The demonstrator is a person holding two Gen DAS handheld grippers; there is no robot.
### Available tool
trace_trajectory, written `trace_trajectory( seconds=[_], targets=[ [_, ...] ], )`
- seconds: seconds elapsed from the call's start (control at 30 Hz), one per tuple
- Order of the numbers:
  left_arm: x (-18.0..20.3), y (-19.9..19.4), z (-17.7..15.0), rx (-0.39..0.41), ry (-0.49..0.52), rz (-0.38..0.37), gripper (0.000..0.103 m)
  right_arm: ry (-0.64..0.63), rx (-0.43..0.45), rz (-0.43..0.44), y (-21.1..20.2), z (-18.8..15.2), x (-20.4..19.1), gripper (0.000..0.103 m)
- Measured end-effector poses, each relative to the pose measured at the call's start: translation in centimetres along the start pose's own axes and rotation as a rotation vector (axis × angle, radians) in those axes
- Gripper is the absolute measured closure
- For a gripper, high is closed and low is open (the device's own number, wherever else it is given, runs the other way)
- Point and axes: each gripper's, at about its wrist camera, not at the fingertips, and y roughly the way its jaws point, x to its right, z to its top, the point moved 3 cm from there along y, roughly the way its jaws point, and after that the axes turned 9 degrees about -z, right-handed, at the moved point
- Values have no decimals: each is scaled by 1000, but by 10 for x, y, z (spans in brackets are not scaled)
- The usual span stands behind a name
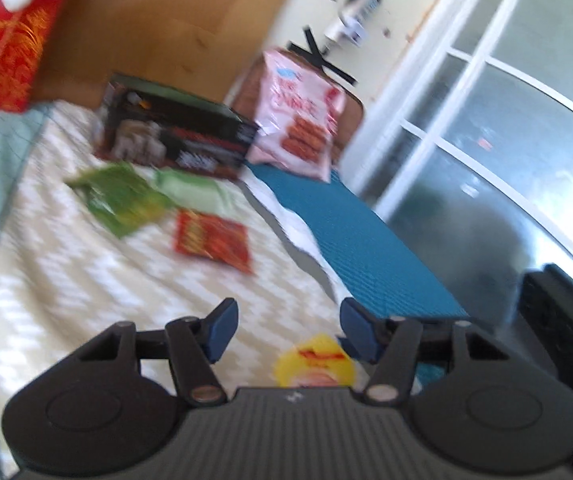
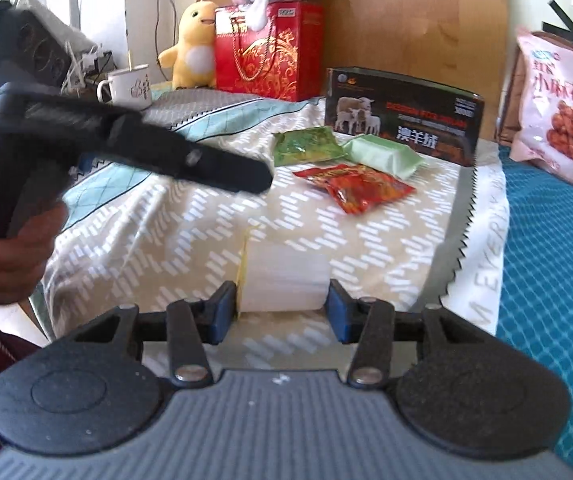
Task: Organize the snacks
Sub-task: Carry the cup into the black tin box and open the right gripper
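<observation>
My right gripper (image 2: 282,310) is shut on a white packet with a yellow edge (image 2: 282,276), held low over the patterned bed cover (image 2: 166,240). My left gripper (image 1: 291,332) is open; a yellow packet (image 1: 314,364) shows low between its fingers, near the right pad and clear of the left one. Ahead on the cover lie a green packet (image 1: 120,200) (image 2: 306,144), a pale green packet (image 1: 194,192) (image 2: 386,154) and a red packet (image 1: 212,240) (image 2: 354,184). Behind them stands a dark box with sheep on it (image 1: 178,132) (image 2: 402,120). A pink snack bag (image 1: 298,120) (image 2: 558,112) leans at the far right.
A red gift box (image 1: 2,48) (image 2: 266,48), a yellow plush toy (image 2: 194,48) and a white mug (image 2: 128,88) stand at the bed's head. A teal mat (image 1: 350,232) (image 2: 558,260) runs along the right side, beside a glass door (image 1: 486,120). The left gripper (image 2: 246,178) and a hand (image 2: 14,264) fill the right wrist view's left.
</observation>
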Motion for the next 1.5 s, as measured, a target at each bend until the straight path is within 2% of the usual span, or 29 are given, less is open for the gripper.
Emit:
trace_trajectory(
  seconds=[0.23, 0.33, 0.47, 0.73, 0.93, 0.97, 1.1, 1.27, 1.37, 1.5],
  targets=[
    [6, 8, -15, -89, -62, -71, 36, 16, 27, 10, -3, -5, 5, 48],
    [4, 13, -17, -114, -82, -80, 36, 26, 33, 25, -3, -8, 8, 47],
    [0, 22, -18, -140, -121, -104, 41, 32, 47, 37, -6, -12, 9, 46],
    [5, 37, -17, -186, -98, -121, 54, 38, 74, 64, -10, -18, 16, 45],
    [0, 38, -17, -179, -121, -137, 56, 35, 87, 63, -12, -20, 17, 49],
    [-1, 39, -16, -178, -122, -138, 56, 35, 89, 66, -12, -20, 17, 53],
    [-1, 41, -9, -181, -96, -123, 56, 47, 89, 61, -10, -16, 18, 53],
    [-8, 47, 27, -129, -94, -93, 56, 84, 107, 53, 4, 14, 32, 53],
    [-19, 52, 65, -79, -102, -66, 56, 96, 152, 34, 18, 45, 45, 53],
    [-31, 63, 121, -17, -52, 5, 58, 71, 246, -39, 42, 90, 57, 54]
  ],
)
